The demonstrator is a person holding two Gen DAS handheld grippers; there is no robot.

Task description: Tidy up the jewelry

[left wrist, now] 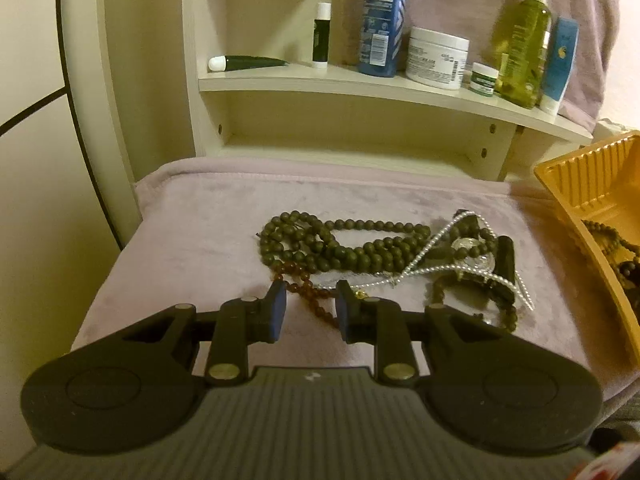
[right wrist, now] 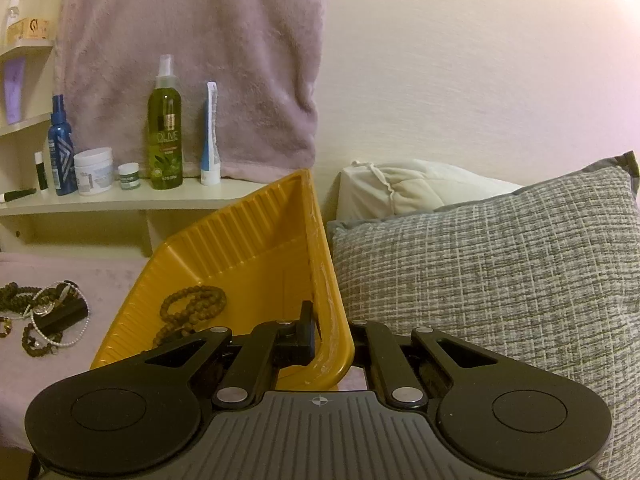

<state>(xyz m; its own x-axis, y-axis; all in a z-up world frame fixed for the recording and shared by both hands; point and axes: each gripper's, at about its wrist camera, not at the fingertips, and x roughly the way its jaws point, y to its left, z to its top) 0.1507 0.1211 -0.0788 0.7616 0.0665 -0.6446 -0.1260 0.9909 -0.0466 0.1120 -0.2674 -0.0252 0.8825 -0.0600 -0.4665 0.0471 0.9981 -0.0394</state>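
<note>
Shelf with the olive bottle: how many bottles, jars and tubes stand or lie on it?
Bottles: 2, blue bottle, olive bottle
Jars: 2, large white jar, small jar
Tubes: 3, blue-white tube, small upright tube, lying dark tube
Total: 7

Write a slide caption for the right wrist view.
Right gripper clamps yellow plastic tray rim; brown bead bracelet lies inside.

You're working in a home, most likely a bedroom: a grey woven pillow [right wrist: 500, 272] and a cream one [right wrist: 412, 188] lean on the wall, a mauve fleece blanket [left wrist: 224, 224] covers the surface, and a white shelf [left wrist: 360, 84] holds toiletries, such as an olive oil spray bottle [right wrist: 165, 136], a cream jar [left wrist: 438, 58] and a blue bottle [left wrist: 382, 20].
</note>
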